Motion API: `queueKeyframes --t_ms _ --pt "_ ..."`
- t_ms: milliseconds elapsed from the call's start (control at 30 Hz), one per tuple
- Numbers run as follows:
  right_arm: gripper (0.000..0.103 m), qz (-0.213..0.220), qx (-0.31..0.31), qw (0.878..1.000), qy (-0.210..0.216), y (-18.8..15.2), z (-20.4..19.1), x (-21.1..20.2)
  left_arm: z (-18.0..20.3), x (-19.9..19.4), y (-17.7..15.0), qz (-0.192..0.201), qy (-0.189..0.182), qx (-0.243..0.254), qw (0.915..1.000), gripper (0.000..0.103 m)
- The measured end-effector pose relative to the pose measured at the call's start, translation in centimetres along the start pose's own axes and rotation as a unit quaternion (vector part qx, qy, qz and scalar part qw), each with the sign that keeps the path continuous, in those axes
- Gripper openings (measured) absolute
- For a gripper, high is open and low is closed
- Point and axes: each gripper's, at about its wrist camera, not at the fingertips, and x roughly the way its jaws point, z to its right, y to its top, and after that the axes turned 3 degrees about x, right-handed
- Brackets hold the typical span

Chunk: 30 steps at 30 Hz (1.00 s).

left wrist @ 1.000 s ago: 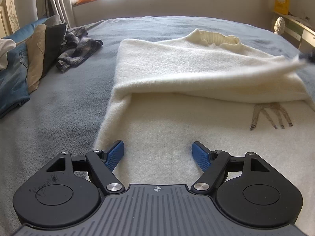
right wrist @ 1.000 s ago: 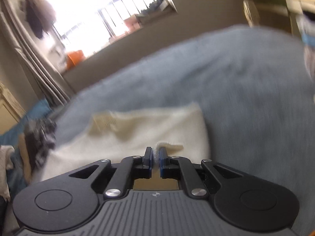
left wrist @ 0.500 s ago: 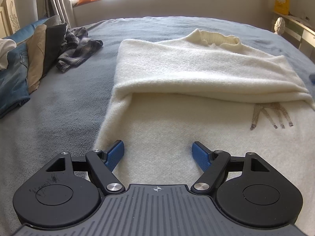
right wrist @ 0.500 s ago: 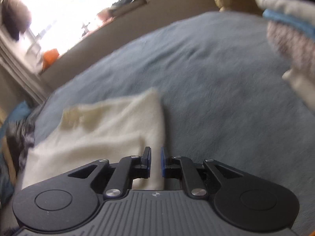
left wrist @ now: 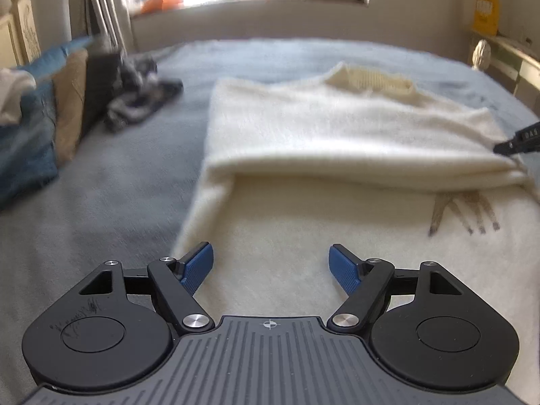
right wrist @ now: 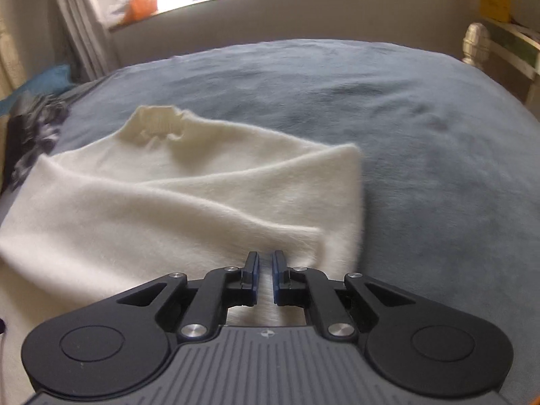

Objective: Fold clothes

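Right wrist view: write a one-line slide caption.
Right gripper, nearly closed, over a cream sweater with folded sleeve on a grey bed.

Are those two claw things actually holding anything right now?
The left gripper is open over the fluffy cream knitted sweater, gripping nothing. The right gripper's fingers are nearly together, apparently empty.

left gripper [left wrist: 271, 263] spread wide over the cream sweater [left wrist: 337, 141].

Black part at right edge of the left wrist view [left wrist: 524, 138]: faint white characters, too blurred to read.
Yellow sign at upper right [left wrist: 486, 14]: dark print, illegible.
Cream knitted sweater [left wrist: 337, 135]: brown drawn figure, no lettering.
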Motion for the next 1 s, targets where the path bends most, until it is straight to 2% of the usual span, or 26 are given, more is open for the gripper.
queueKeyframes --t_ms 67,133,233,333,400,433,533,633,733,867,900,1000 --pt "0.008 0.013 -0.036 0.999 0.000 1.0 -1.8 -1.1 -0.8 -0.4 0.6 0.037 0.011 0.004 0.9993 0.076" --pt "0.008 0.026 -0.065 0.997 0.033 2.4 -4.5 -2.0 -1.8 0.2 1.7 0.053 0.020 -0.012 0.9983 0.076" --pt "0.008 0.031 -0.107 0.990 0.088 4.2 -9.5 -1.6 -3.7 2.1 3.5 0.052 0.031 -0.071 0.9956 0.076" --pt "0.008 0.025 -0.145 0.980 0.135 5.5 -14.0 0.1 -4.8 4.6 4.1 0.027 0.027 -0.101 0.9941 0.075" --pt "0.008 0.008 -0.151 0.978 0.145 5.2 -14.9 1.9 -4.8 6.5 3.8 -0.007 0.025 -0.102 0.9945 0.075" --pt "0.008 -0.001 -0.153 0.977 0.148 4.9 -15.2 2.8 -4.9 6.7 3.3 -0.008 0.020 -0.109 0.9938 0.076" --pt "0.006 -0.049 -0.182 0.977 0.097 3.5 -14.8 5.4 -5.1 6.8 1.8 0.007 0.008 -0.121 0.9925 0.076" --pt "0.009 -0.040 -0.195 0.976 0.087 4.7 -16.4 4.5 -5.3 6.7 1.0 0.025 0.003 -0.128 0.9915 0.077" --pt "0.008 -0.013 -0.213 0.966 0.145 6.3 -20.6 3.3 -5.6 6.7 0.6 0.033 -0.004 -0.141 0.9895 0.077" --pt "0.008 -0.018 -0.223 0.950 0.218 7.2 -27.5 5.5 -5.9 6.9 0.5 0.042 -0.012 -0.152 0.9874 0.077" --pt "0.008 -0.022 -0.221 0.949 0.223 7.2 -28.4 6.3 -6.1 6.9 0.5 0.043 -0.016 -0.156 0.9866 0.077" --pt "0.006 -0.037 -0.205 0.956 0.205 7.3 -29.2 9.1 -6.6 6.9 0.2 0.049 -0.025 -0.169 0.9841 0.078"
